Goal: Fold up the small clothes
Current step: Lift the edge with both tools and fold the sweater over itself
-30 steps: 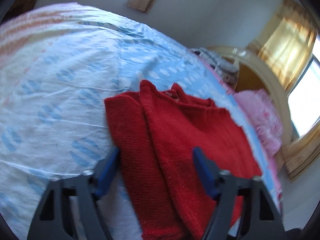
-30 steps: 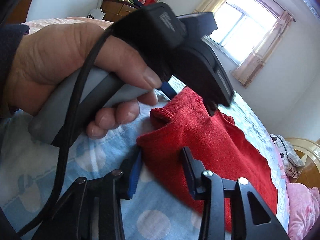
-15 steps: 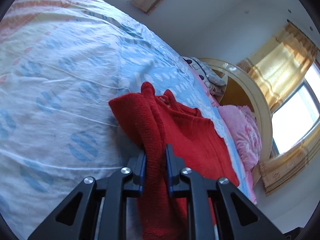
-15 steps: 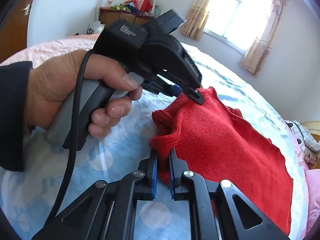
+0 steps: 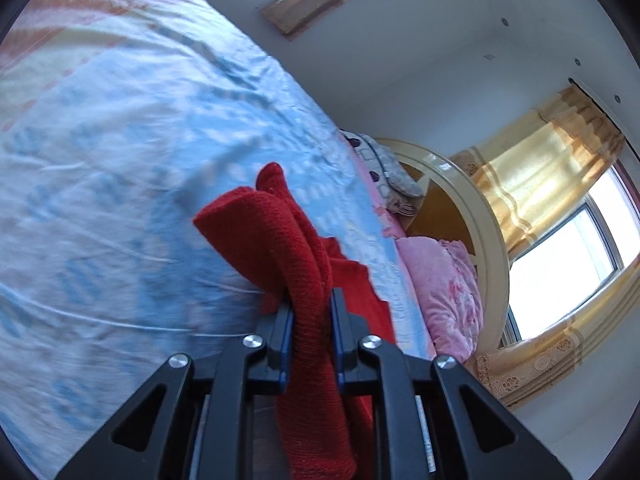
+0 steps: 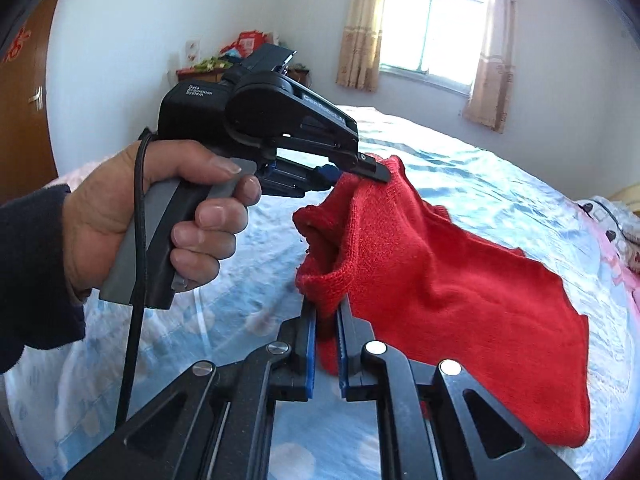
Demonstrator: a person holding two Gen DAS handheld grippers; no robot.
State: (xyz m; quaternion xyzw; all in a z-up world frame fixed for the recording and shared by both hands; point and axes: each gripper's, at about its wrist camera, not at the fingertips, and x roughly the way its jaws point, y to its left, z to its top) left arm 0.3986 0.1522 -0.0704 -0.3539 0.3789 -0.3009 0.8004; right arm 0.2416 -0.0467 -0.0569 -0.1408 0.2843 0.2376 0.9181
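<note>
A small red knitted garment [image 6: 440, 280] is lifted off the bed by one end and hangs down to the sheet at the right. My right gripper [image 6: 326, 312] is shut on its near corner. My left gripper [image 5: 310, 312] is shut on the other corner, the red knit [image 5: 280, 248] bunched over its fingers. In the right wrist view the left gripper [image 6: 360, 172], held in a hand, pinches the garment's top edge just beyond my right one.
The bed [image 5: 120, 160] has a light blue patterned sheet. A pink blanket [image 5: 448, 292] and a curved cream headboard [image 5: 480, 216] lie at the bed's right end. A grey patterned cloth [image 5: 384, 164] lies by the headboard. A wooden door [image 6: 24, 120] stands at the left.
Both grippers closed on the garment's near edge, one at each corner. They have since lifted that edge up off the bed, so the cloth now hangs from them.
</note>
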